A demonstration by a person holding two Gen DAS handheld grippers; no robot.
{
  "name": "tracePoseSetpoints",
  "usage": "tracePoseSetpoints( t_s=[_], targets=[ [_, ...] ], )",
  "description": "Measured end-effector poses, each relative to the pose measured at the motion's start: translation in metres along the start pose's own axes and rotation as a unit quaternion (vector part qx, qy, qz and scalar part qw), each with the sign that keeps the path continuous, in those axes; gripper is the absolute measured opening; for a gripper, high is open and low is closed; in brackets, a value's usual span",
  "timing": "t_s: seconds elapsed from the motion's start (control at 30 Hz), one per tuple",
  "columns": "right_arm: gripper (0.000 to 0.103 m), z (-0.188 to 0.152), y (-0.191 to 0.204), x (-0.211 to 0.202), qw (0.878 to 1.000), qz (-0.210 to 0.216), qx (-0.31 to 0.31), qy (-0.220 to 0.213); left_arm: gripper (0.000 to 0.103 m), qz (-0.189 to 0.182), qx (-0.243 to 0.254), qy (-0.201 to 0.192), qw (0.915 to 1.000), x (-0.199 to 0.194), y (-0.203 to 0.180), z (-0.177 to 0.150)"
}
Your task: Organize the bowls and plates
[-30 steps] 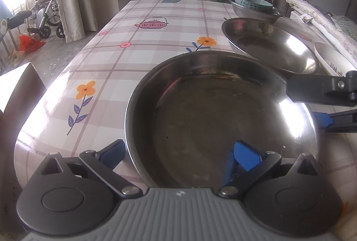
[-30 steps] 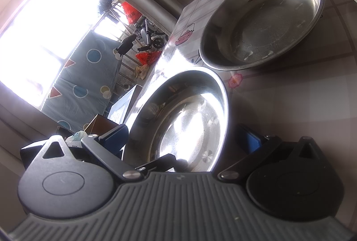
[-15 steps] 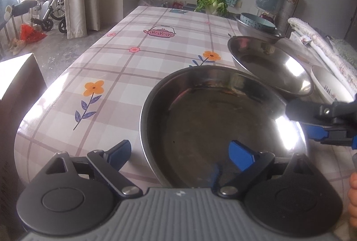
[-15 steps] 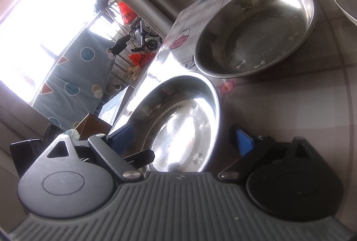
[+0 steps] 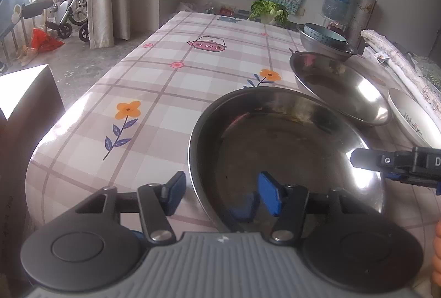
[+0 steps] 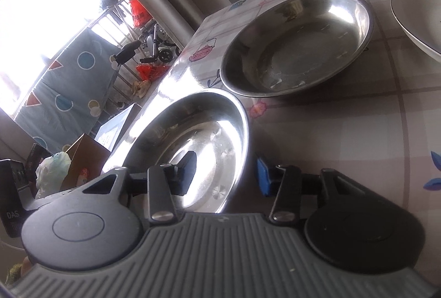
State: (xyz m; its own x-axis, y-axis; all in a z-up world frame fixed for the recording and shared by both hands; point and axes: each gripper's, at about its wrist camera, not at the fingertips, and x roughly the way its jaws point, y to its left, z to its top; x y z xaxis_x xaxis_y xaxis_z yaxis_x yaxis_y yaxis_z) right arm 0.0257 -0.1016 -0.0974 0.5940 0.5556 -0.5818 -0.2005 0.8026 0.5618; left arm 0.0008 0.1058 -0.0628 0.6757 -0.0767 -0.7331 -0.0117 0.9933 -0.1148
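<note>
My left hand-held gripper (image 5: 219,194) and right hand-held gripper (image 6: 224,176) have just been closing, each straddling the steel plate (image 5: 286,149) rim, pads not yet pressing; tabletop (image 5: 154,93) underneath.

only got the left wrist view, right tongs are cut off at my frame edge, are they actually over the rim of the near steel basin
Observer: Yes. The right wrist view shows the right tongs straddling the near steel basin rim, one finger inside and the blue pad outside. The jaws have just been closing, but there is still a gap to the rim.
Operator: glare on the far basin here, is it clean
Observer: No. The far steel basin has whitish flecks on its bottom.
Operator: does the white dish touch it
Observer: No. The white dish sits apart from it, with tablecloth showing between them.
</note>
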Motion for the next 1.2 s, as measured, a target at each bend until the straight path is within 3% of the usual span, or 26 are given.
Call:
tracePoseSetpoints(
  t_s=[0.2, 0.5, 0.8, 1.2],
  targets=[
    [0.026, -0.003, 0.002, -0.001, 1.0, -0.008, -0.007, 0.004, 0.033, 0.002, -0.009, 0.0, 1.0, -0.001, 0.004, -0.001],
    [0.018, -0.004, 0.0, -0.002, 1.0, -0.014, -0.007, 0.002, 0.02, 0.008, -0.026, 0.0, 0.9996, -0.001, 0.011, 0.0],
    [0.017, -0.004, 0.005, -0.007, 0.999, -0.024, -0.023, -0.004, 0.018, -0.008, -0.038, -0.002, 0.9993, -0.006, 0.013, -0.001],
    [0.017, -0.006, 0.002, -0.005, 0.999, -0.029, -0.021, -0.002, 0.019, 0.002, -0.021, 0.012, 0.9997, -0.001, 0.008, -0.001]
  ],
)
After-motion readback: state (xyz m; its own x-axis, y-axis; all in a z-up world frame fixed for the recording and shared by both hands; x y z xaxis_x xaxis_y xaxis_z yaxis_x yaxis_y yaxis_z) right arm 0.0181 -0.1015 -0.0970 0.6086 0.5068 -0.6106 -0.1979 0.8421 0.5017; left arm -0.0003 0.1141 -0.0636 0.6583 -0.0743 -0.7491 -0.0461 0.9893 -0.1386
